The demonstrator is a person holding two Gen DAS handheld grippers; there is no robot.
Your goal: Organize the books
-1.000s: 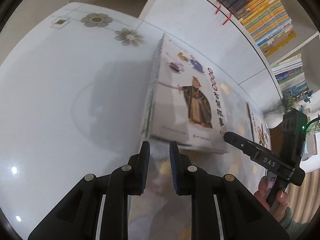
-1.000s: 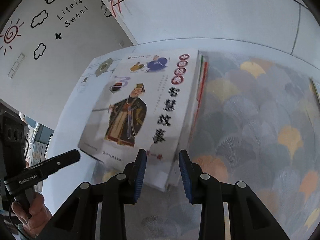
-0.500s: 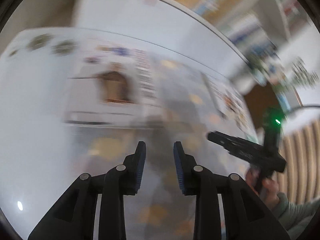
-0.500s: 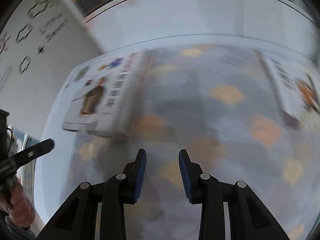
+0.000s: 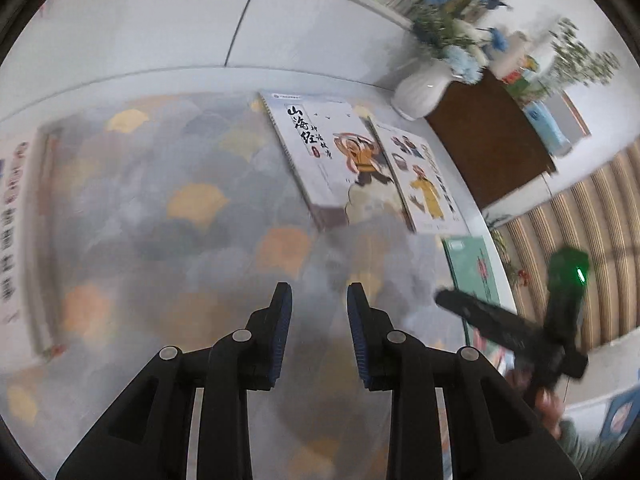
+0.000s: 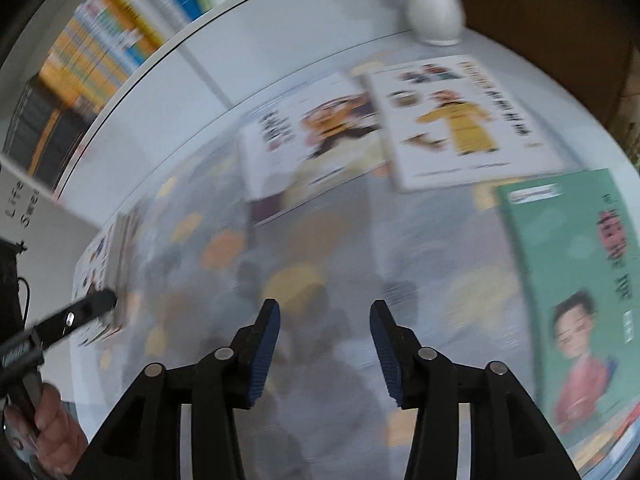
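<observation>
Two white picture books lie side by side at the far right of the patterned table mat: one with black brush lettering (image 5: 328, 160) (image 6: 304, 136) and one with a yellow-robed figure (image 5: 424, 184) (image 6: 460, 120). A green book (image 5: 472, 272) (image 6: 576, 280) lies nearer the right edge. A stack of white books (image 5: 16, 216) (image 6: 108, 264) sits at the left. My left gripper (image 5: 316, 320) is open and empty above the mat. My right gripper (image 6: 324, 328) is open and empty, short of the books; it shows in the left wrist view (image 5: 480, 316).
A white vase of blue flowers (image 5: 424, 88) (image 6: 436, 20) stands behind the books beside a dark brown cabinet (image 5: 492, 136). Shelves of books (image 6: 96, 60) run along the white wall behind the table. The table's right edge (image 5: 496, 248) is near the green book.
Both grippers have swung right, away from the stacked white book at the left, toward the books at the right. The right gripper's jaws have opened wider.
</observation>
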